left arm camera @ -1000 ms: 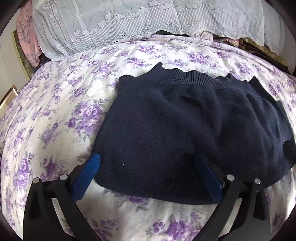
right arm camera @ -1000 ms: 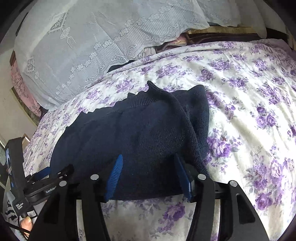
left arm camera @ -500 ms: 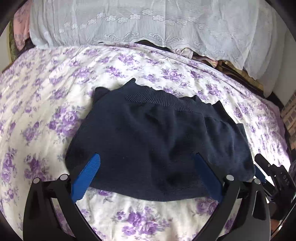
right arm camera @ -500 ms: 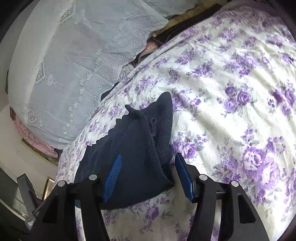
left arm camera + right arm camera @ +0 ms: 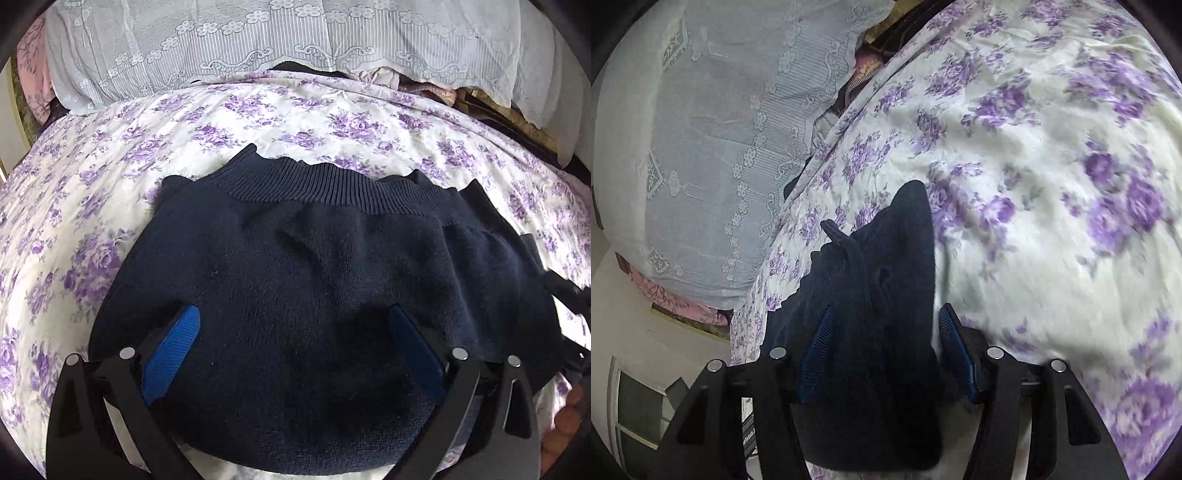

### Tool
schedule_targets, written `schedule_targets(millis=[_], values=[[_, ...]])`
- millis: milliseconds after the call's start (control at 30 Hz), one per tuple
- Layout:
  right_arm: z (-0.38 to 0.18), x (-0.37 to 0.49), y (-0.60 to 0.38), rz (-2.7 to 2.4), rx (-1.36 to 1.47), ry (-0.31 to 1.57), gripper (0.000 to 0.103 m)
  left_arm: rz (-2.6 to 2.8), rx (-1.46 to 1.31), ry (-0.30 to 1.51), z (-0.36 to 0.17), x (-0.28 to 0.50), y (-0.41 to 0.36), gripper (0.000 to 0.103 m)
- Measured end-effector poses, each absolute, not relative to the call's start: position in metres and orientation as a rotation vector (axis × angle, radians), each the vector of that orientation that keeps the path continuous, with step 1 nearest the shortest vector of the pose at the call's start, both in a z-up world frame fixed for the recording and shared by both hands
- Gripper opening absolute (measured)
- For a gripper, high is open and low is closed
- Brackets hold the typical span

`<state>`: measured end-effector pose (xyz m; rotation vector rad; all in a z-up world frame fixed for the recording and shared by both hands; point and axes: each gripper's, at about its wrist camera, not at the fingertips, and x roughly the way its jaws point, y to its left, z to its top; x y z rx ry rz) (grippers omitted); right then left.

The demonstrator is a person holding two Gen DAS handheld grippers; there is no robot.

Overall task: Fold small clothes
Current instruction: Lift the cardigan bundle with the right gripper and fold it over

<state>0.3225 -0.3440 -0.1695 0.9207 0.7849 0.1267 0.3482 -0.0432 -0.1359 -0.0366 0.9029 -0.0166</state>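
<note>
1. Lying on the flowered bed sheet [image 5: 110,177], the dark blue knit garment [image 5: 314,280] is spread flat with its ribbed band [image 5: 332,184] at the far edge, towards the lace cover [image 5: 258,37] at the head of the bed.
2. The left gripper [image 5: 295,354] has its fingers [image 5: 171,350] spread wide over the near hem; the garment's near part lies between and under them, and neither blue pad presses on the cloth.
3. In the right wrist view the right gripper [image 5: 886,350] also stands with its fingers [image 5: 955,350] apart, the garment's side edge [image 5: 886,295] running up between them. The cloth fills most of the gap, but whether either pad touches it cannot be told.
4. At the right edge of the left wrist view, part of the right gripper's black frame [image 5: 569,299] sits at the garment's side, with a bit of a hand [image 5: 565,424] below it.
5. Compared with half a second ago, the left camera is closer to the garment, which now fills more of its view.
6. The right view has swung further round since then, and the sheet on its right side is blurred.
</note>
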Motion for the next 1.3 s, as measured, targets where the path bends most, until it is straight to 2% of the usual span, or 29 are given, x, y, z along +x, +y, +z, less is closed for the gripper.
schedule_targets(millis=[67,133,200,333,400,467,500,533,833,1033,1300], values=[[-0.169,0.341,-0.344,0.12,0.907,0.805,0.058,-0.018,-0.061,0.881,-0.131,0.347,-0.038,0.099],[-0.172,0.345,-0.342,0.127,0.898,0.78,0.044,0.002,-0.071,0.827,-0.121,0.343,-0.033,0.099],[-0.177,0.338,-0.34,0.116,0.861,0.746,0.034,0.021,-0.065,0.796,-0.115,0.343,-0.031,0.099],[-0.173,0.338,-0.338,0.155,0.84,0.739,0.033,0.069,-0.005,0.9,-0.142,0.362,-0.035,0.099],[-0.171,0.34,-0.329,0.159,0.786,0.748,0.033,0.087,0.032,0.879,-0.141,0.36,-0.041,0.099],[-0.167,0.339,-0.325,0.151,0.745,0.738,0.028,0.099,0.059,0.862,-0.142,0.358,-0.044,0.099],[-0.166,0.337,-0.326,0.144,0.75,0.721,0.021,0.1,0.059,0.858,-0.141,0.357,-0.044,0.099],[-0.165,0.335,-0.329,0.152,0.771,0.706,0.019,0.096,0.056,0.855,-0.14,0.356,-0.043,0.099],[-0.159,0.33,-0.329,0.144,0.786,0.677,0.019,0.112,0.121,0.812,-0.135,0.346,-0.054,0.098],[-0.133,0.317,-0.314,0.162,0.747,0.624,0.018,0.038,0.041,0.787,-0.118,0.335,-0.052,0.098],[-0.113,0.31,-0.298,0.173,0.701,0.614,0.018,-0.001,0.095,0.782,-0.11,0.341,-0.072,0.098]])
